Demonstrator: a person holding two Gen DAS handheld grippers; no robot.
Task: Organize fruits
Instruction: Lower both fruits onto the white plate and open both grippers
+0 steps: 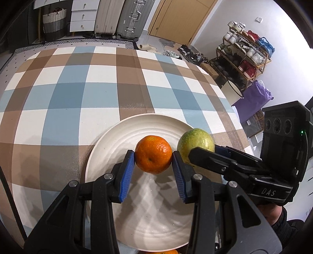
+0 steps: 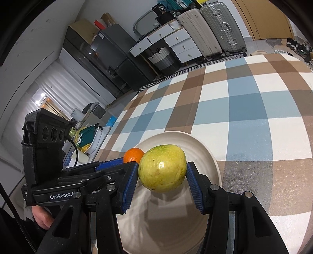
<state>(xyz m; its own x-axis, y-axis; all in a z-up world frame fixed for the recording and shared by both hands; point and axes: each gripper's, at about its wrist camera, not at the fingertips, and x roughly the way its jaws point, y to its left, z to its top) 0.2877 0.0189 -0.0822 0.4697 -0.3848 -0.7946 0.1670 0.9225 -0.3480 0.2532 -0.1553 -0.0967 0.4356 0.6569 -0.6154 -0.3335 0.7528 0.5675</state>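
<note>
Fruits on plate (image 1: 109, 148): one orange (image 1: 153, 154), one guava (image 2: 162, 168).

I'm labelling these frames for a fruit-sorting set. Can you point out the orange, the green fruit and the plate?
orange (image 1: 153, 154): left wrist view, middle of its peel.
green fruit (image 2: 162, 168): right wrist view, middle of its skin.
plate (image 1: 109, 140): left wrist view, bare ridged part near the left rim.

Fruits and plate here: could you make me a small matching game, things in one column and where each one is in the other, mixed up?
Things:
1. orange
2. green fruit
3. white plate
4. suitcases

Places:
A. on the checked tablecloth
B. between the right gripper fingers
C. on the floor by the far wall
D. between the left gripper fingers

Pairs: 1-D, 2-B, 3-A, 4-C
</note>
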